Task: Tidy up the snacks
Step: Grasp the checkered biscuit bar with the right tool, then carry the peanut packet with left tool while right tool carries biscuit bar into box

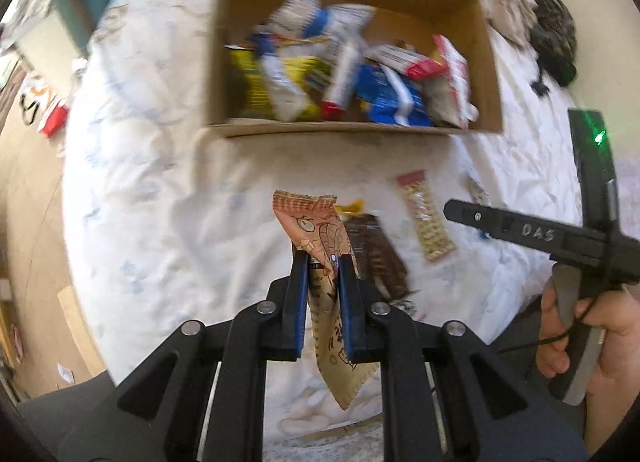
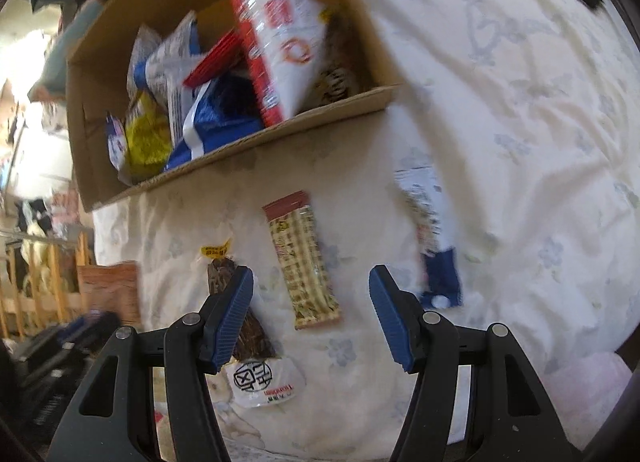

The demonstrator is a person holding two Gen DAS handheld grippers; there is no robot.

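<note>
Bed cover (image 1: 152, 166): white, printed with pale blue flowers, it carries everything else.
Cardboard box (image 1: 352, 128): open-topped, sitting on the cover, already heaped with snack packets (image 1: 360, 74) in blue, white, red and yellow.
Loose snacks on the cover: a dark brown packet (image 2: 218, 276) with a yellow tag, a clear peanut bar (image 2: 302, 262) with a red end, and a blue-and-white wrapper (image 2: 432, 246), all lying in front of the box.
Left gripper (image 1: 325, 262): jaws pressed together, pinching a tan printed wrapper (image 1: 316, 230) that hangs clear of the cover, short of the box.
Right gripper (image 2: 311, 282): jaws spread and empty, pointing down with the peanut bar between them; contact not visible.
Step in hand: carrying the tan wrapper to the box while the other side lines up its next pick, as I read it.
Next move: bring the tan wrapper over the box's near wall before letting go; the right jaws need to drop lower and close across the bar's narrow width.
</note>
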